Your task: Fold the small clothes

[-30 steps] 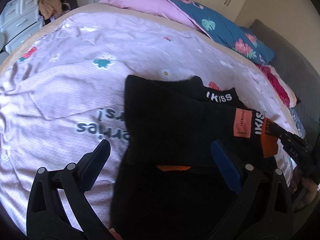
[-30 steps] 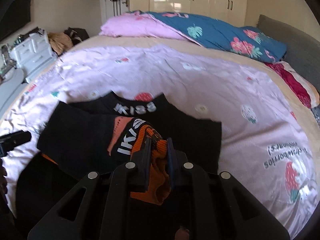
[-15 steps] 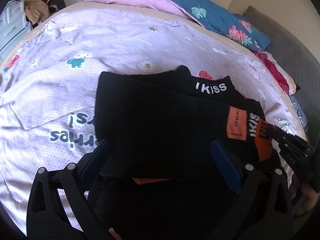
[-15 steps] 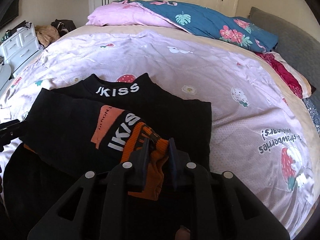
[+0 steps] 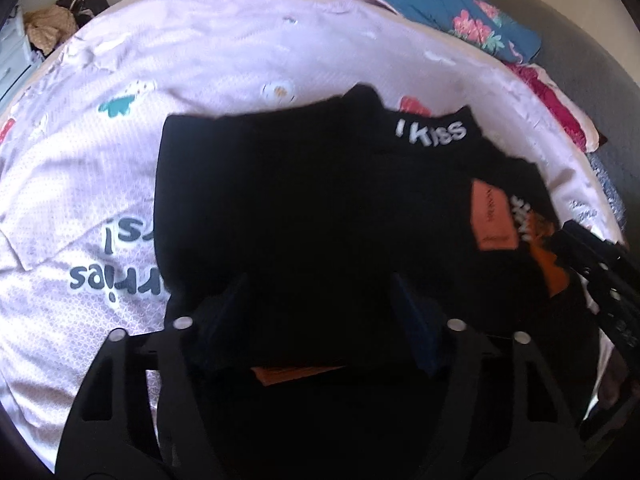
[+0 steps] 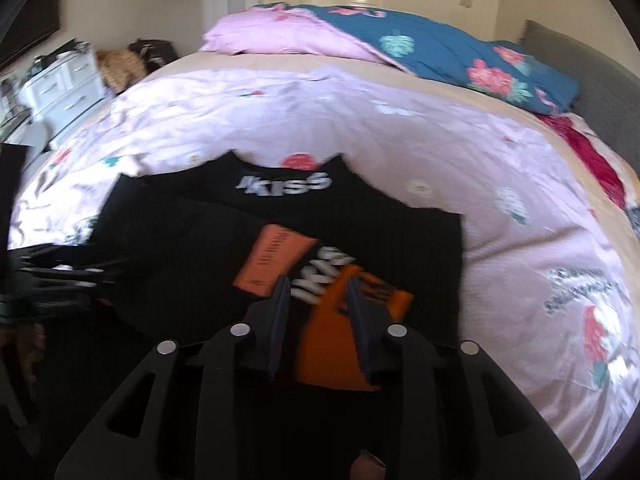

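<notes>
A black knit top (image 6: pixel 208 240) lettered "IKISS" at the collar lay across the centre of both wrist views on a pink strawberry-print duvet (image 6: pixel 400 152), one sleeve folded across its body so that the orange cuff (image 6: pixel 340 340) sat at lower centre of the right wrist frame. The right gripper (image 6: pixel 320 300), which half a second earlier had been pinched tight on that cuff, now stood with its fingers parted on either side of the orange fabric, apparently having let it go. The left gripper (image 5: pixel 320 292), low in the centre of its own frame, had drawn its previously wide-spread fingers closer together over the dark cloth; a gap remained between them, and whether they had caught any fabric could not be told against the black. Both views were blurred by motion.

The release suggested the sleeve fold had been laid down, and the left gripper looked set to take hold of the garment's near side for the next fold. An orange patch (image 5: pixel 493 222) marked the sleeve at the right of the left wrist frame. A blue floral quilt (image 6: pixel 460 52) and pink pillow (image 6: pixel 272 36) lay heaped at the top of the frame.
</notes>
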Available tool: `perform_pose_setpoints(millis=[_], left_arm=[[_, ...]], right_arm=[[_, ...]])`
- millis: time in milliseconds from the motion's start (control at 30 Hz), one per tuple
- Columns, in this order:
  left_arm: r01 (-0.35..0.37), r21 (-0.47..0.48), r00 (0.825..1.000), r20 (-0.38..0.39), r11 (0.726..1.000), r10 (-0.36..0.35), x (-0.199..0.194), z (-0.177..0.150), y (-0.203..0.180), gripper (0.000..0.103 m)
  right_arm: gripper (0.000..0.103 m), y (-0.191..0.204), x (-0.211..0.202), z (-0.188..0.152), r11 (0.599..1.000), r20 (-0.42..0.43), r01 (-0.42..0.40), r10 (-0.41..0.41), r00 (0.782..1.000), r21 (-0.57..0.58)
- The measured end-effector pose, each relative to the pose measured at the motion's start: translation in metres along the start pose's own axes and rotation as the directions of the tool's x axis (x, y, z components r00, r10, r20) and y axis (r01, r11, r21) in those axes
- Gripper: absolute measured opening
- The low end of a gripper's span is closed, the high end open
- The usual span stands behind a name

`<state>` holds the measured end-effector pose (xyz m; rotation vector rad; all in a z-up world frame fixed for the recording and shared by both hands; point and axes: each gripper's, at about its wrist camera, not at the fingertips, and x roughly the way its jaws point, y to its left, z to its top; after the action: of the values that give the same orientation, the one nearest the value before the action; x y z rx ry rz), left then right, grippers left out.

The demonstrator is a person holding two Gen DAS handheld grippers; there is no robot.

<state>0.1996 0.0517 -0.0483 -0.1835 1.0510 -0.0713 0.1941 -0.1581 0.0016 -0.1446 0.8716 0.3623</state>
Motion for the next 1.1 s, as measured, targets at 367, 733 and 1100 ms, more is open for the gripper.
perform_pose_setpoints(millis=[367, 733, 1100], left_arm=[[0.04, -0.018, 0.999, 0.02, 0.999, -0.04, -0.006, -0.01, 0.012, 0.062], [0.051, -0.022, 0.998, 0.025, 0.998, -0.05, -0.01, -0.012, 0.013, 0.062], [0.06, -0.029, 0.998, 0.036, 0.998, -0.059, -0.018, -0.016, 0.009, 0.069]], right_arm=[[0.046, 0.034, 0.032, -0.001, 0.995, -0.107, -0.047, 0.038, 0.993, -0.084], [0.053, 0.017, 0.039, -0.017, 0.998, -0.116, -0.053, 0.055, 0.992, 0.017], [0.086, 0.01, 0.01, -0.02, 0.997, -0.035, -0.039, 0.042, 0.999, 0.062]])
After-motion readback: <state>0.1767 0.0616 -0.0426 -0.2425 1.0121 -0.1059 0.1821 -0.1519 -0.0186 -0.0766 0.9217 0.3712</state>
